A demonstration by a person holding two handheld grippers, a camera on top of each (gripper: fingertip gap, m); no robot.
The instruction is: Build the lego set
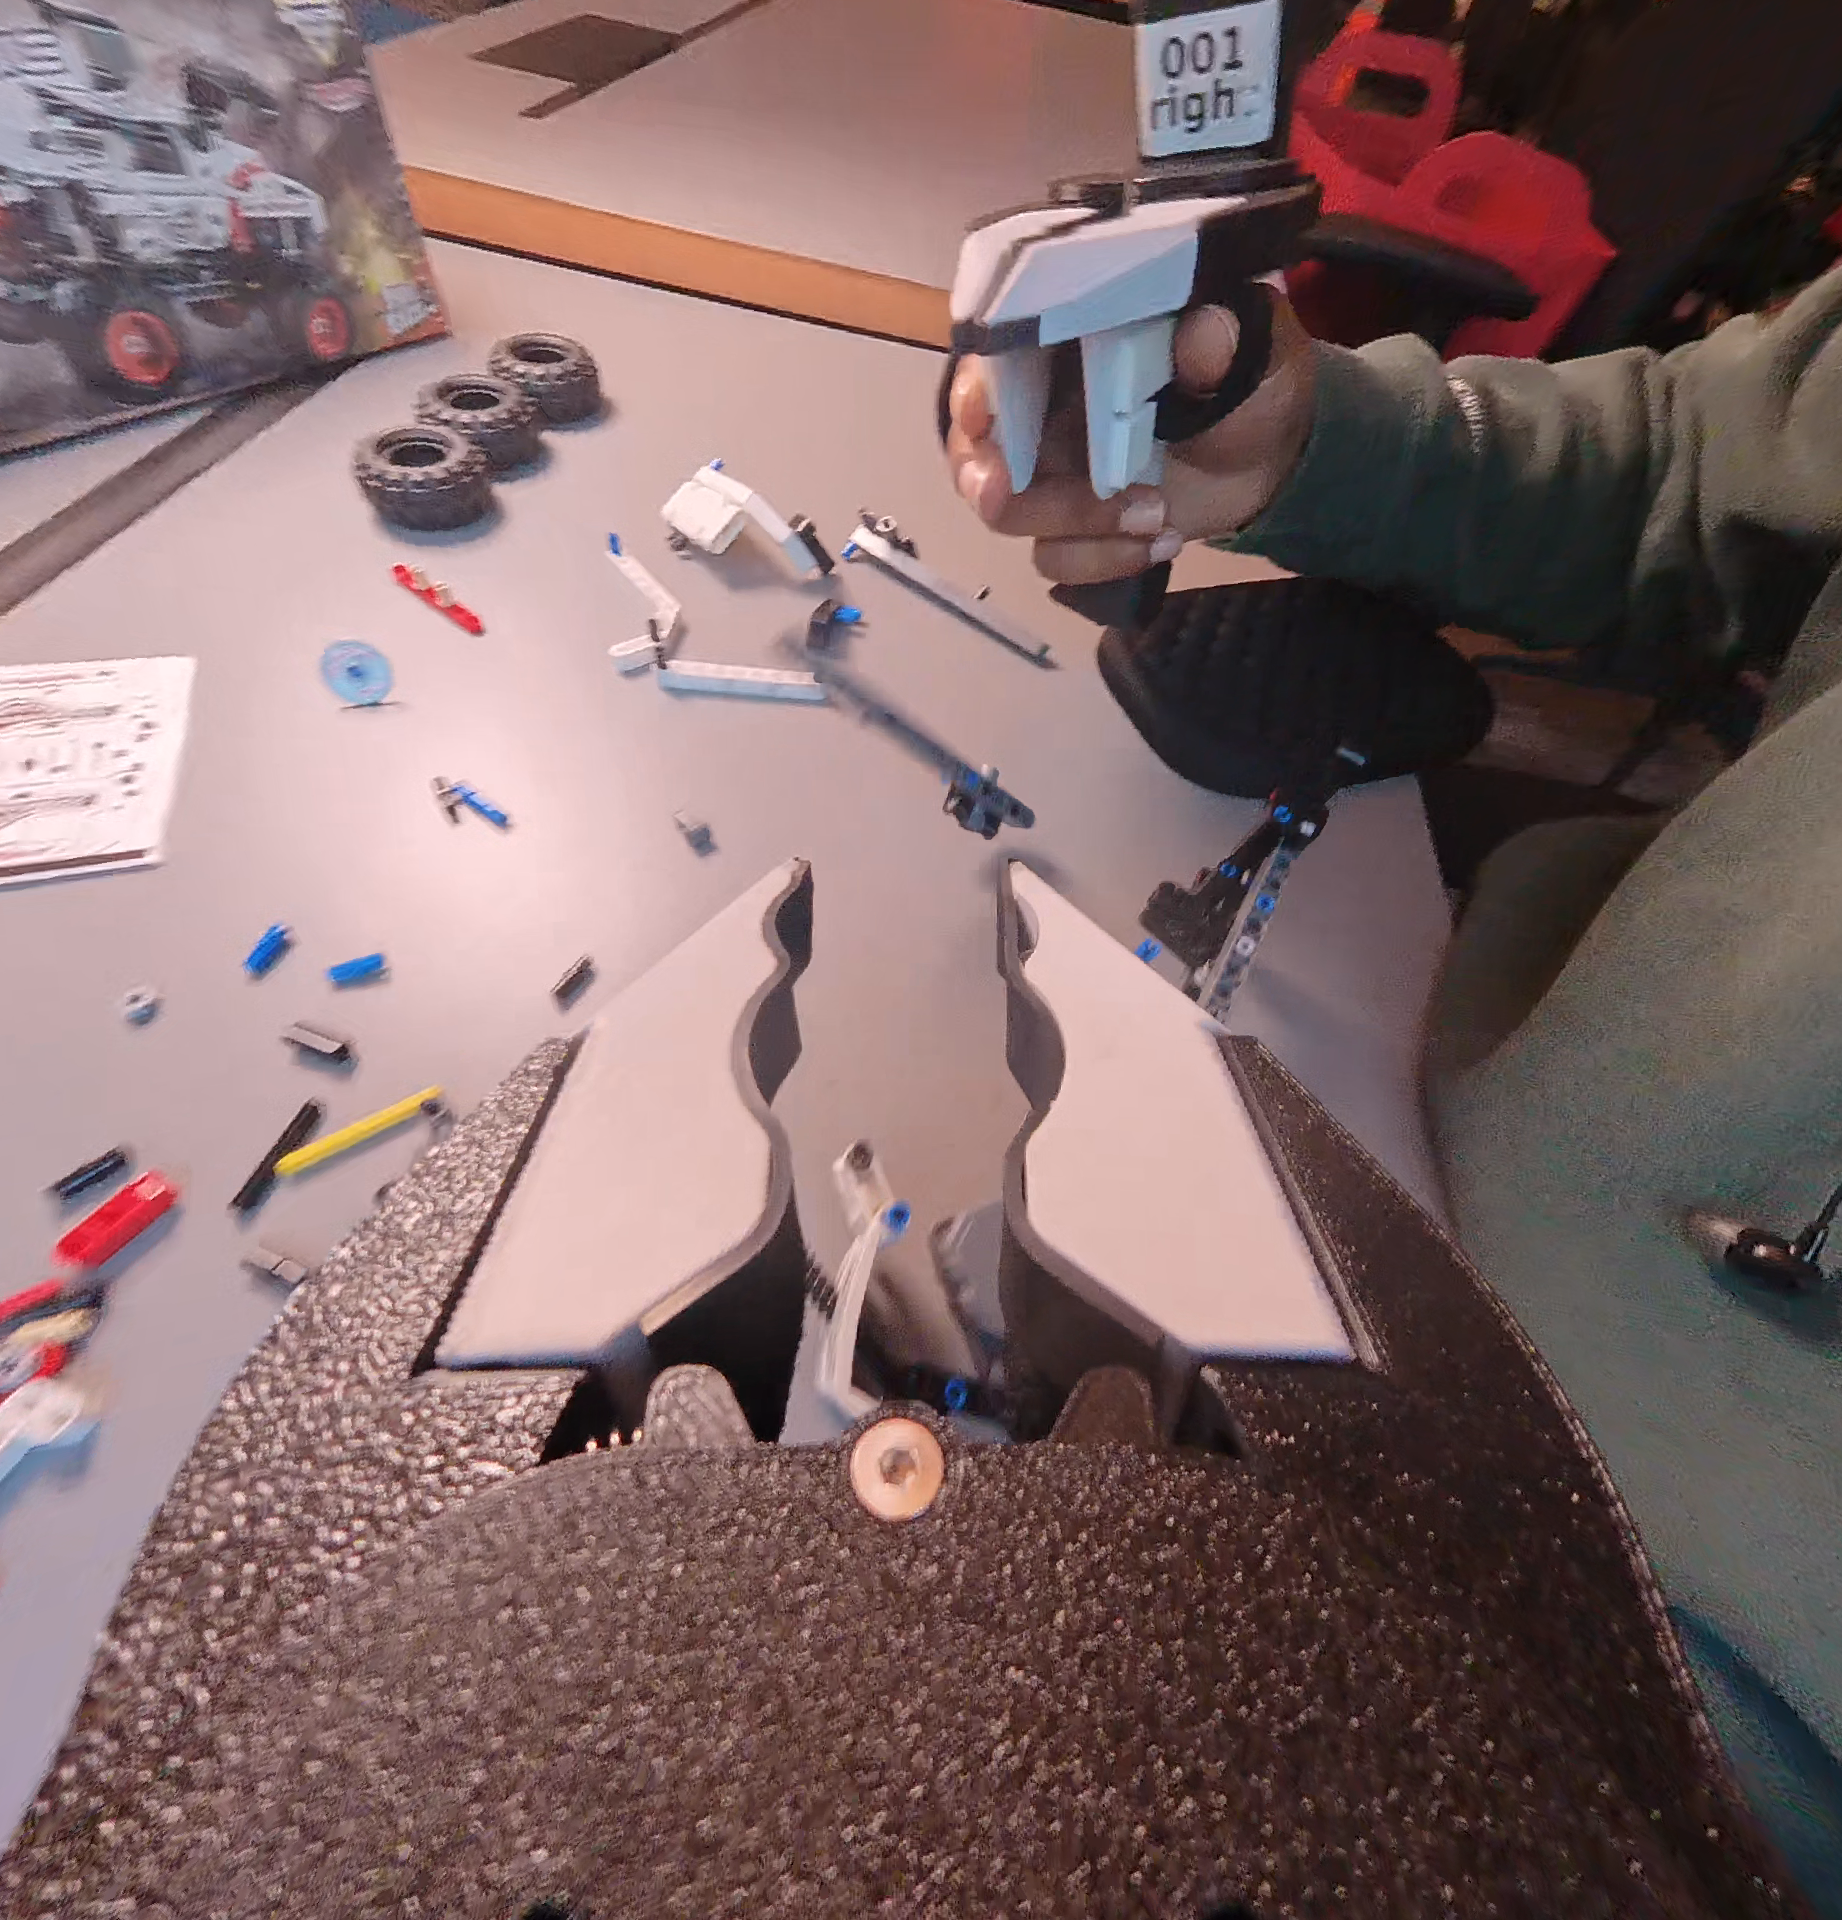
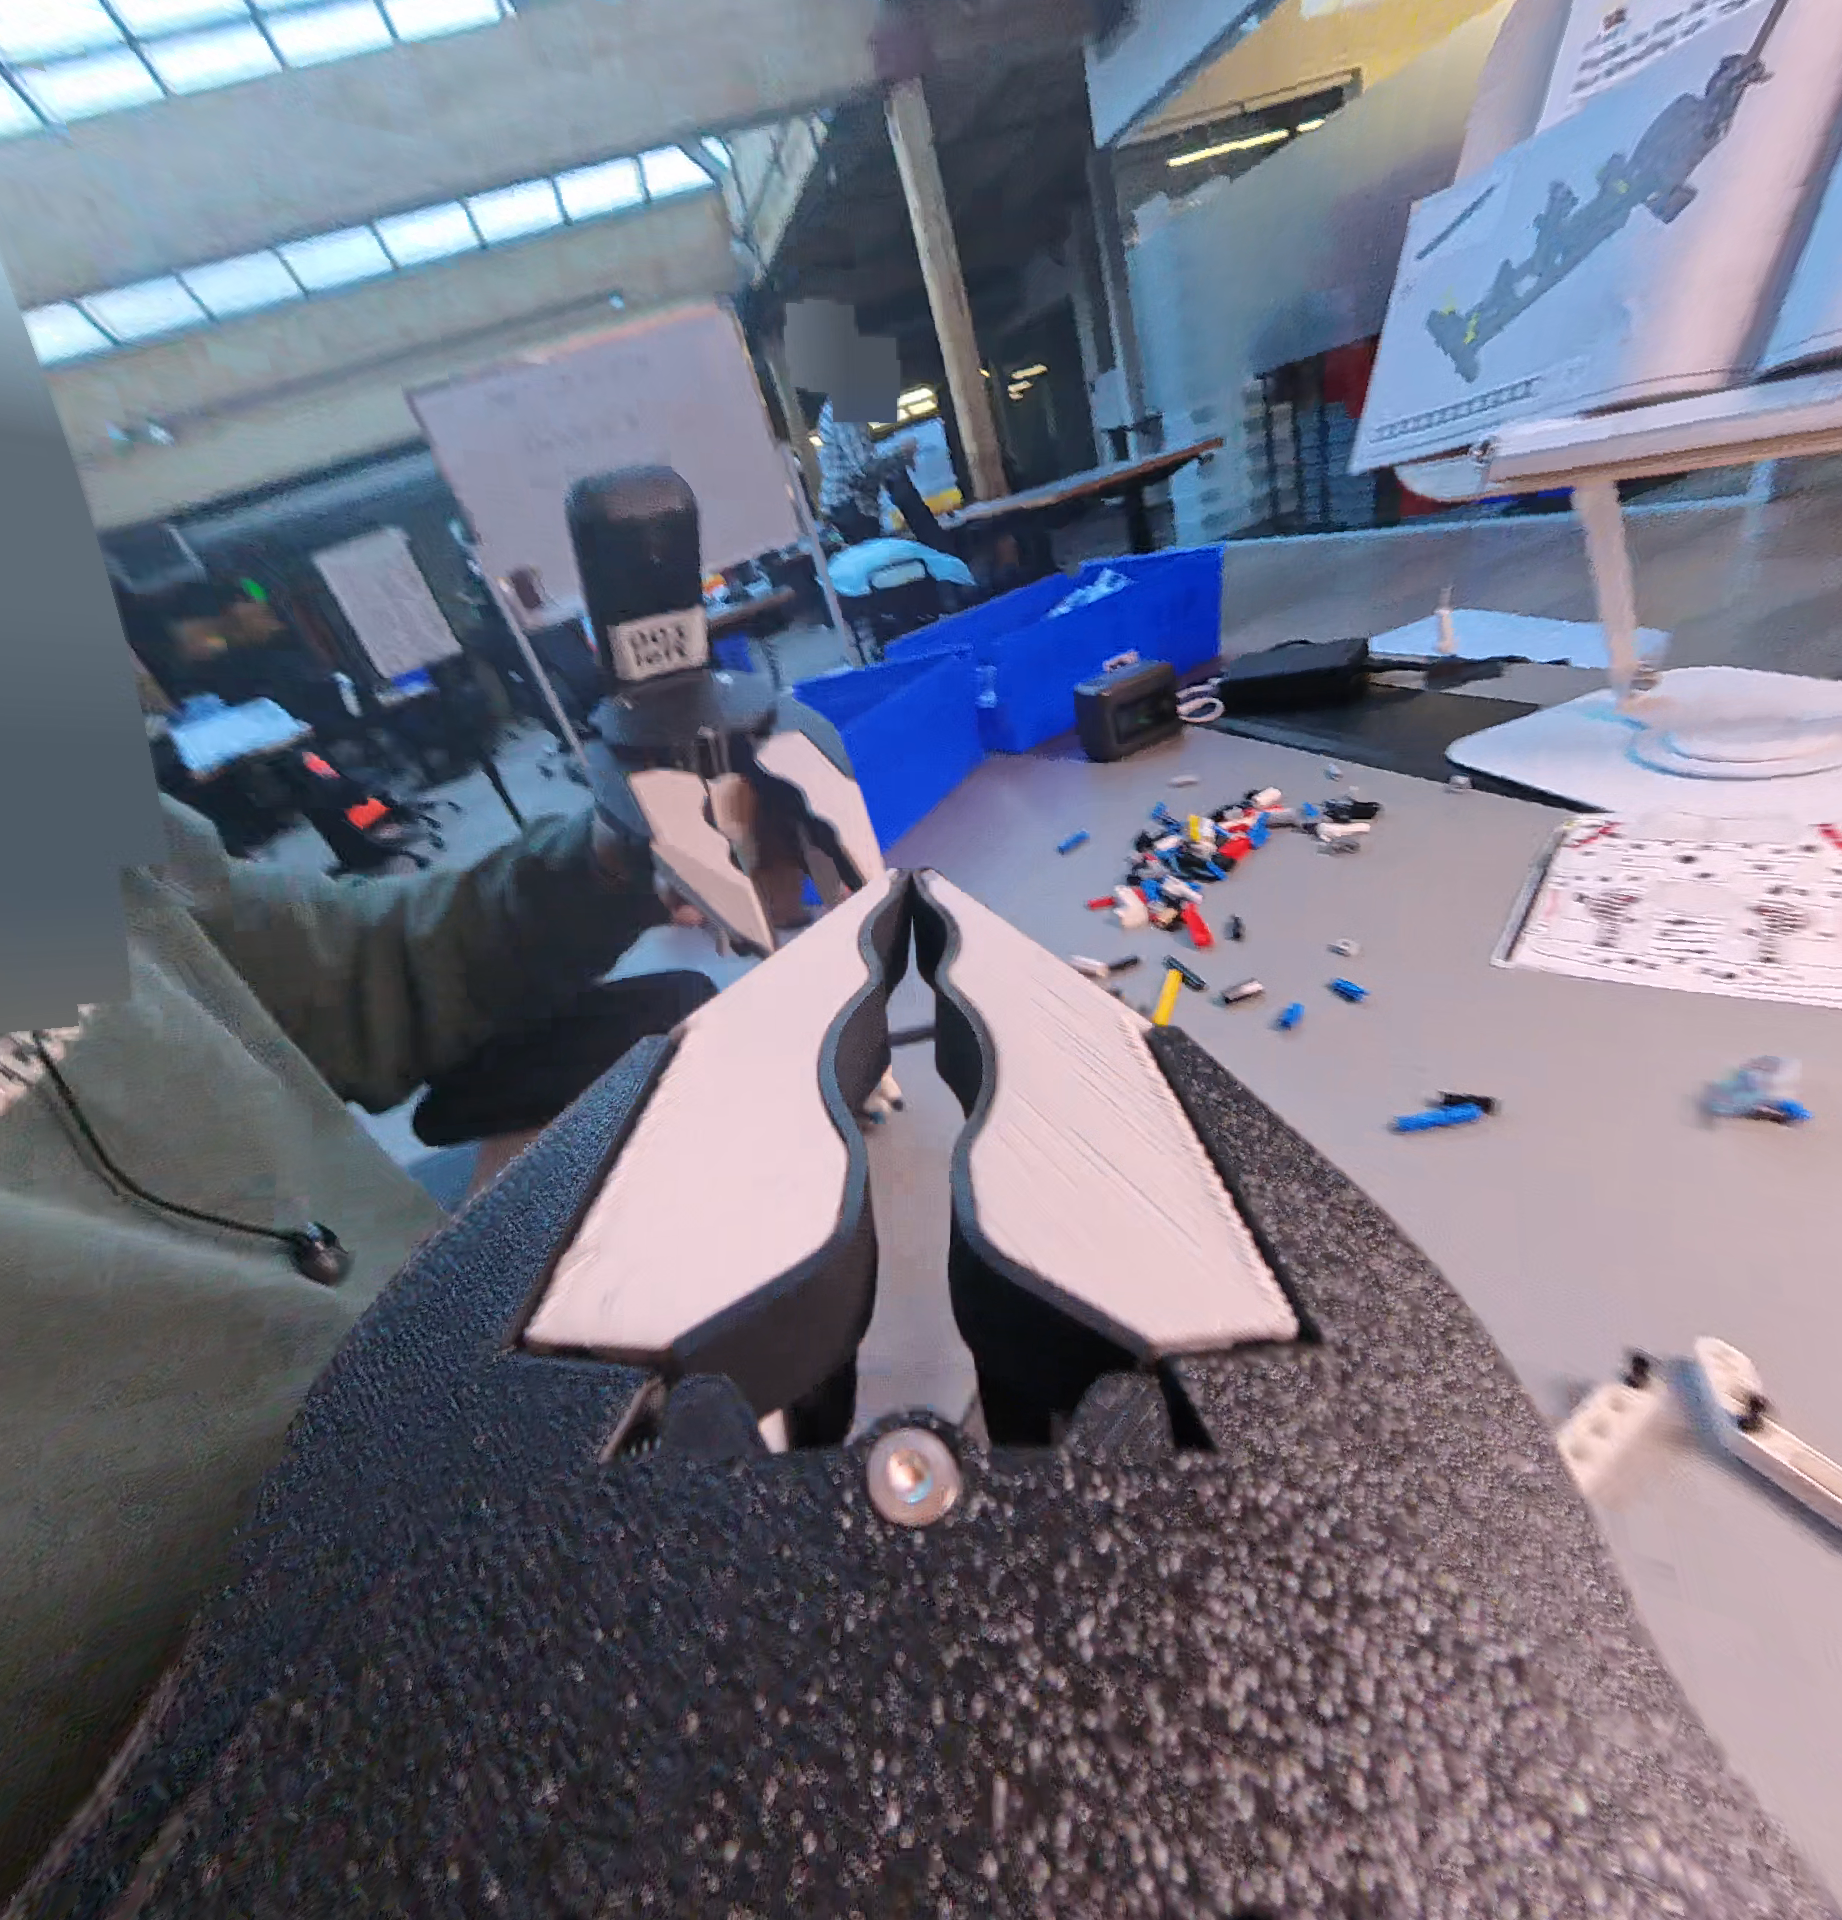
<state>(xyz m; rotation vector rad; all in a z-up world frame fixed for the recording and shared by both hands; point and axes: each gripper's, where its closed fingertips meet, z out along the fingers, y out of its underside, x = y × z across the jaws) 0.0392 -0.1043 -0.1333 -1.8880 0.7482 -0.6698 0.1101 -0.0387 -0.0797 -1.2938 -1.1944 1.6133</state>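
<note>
- Your left gripper (image 1: 901, 883) hangs over the grey tabletop (image 1: 584, 883) with its two grey fingers spread and nothing between the tips; a curved white beam with a blue pin (image 1: 857, 1262) lies on the table under the gap, close to the body.
- Your right gripper (image 2: 912, 883) is lifted well above the table, fingertips pressed together, and I see no piece pinched between them.
- Pieces of the lego set are loose all over the table: a long black-and-grey studded frame with blue pins (image 1: 1244, 894) lies at the table's near edge just right of your left fingers, and a thin dark axle assembly (image 1: 927, 748) lies just beyond them.
- By my judgement these plastic parts are light, stiff and smooth, so they will skid or flip under a glancing touch; take the frame across its narrow width near the middle, and squeeze gently so pins do not pop out.
- Small blue pins (image 1: 356, 968) probably need a tip pinch across the barrel.
- Counted: three black knobbly rubber tyres (image 1: 475, 442) in a row, one yellow axle rod (image 1: 361, 1130), one round translucent blue disc (image 1: 354, 670), one red beam (image 1: 439, 600), and two blue pins side by side.
- One white sticker sheet (image 1: 65, 769) lies at the left, one printed box with a truck picture (image 1: 169, 197) stands behind, and a heap of mixed small pieces (image 2: 1223, 847) is too jumbled to count.
</note>
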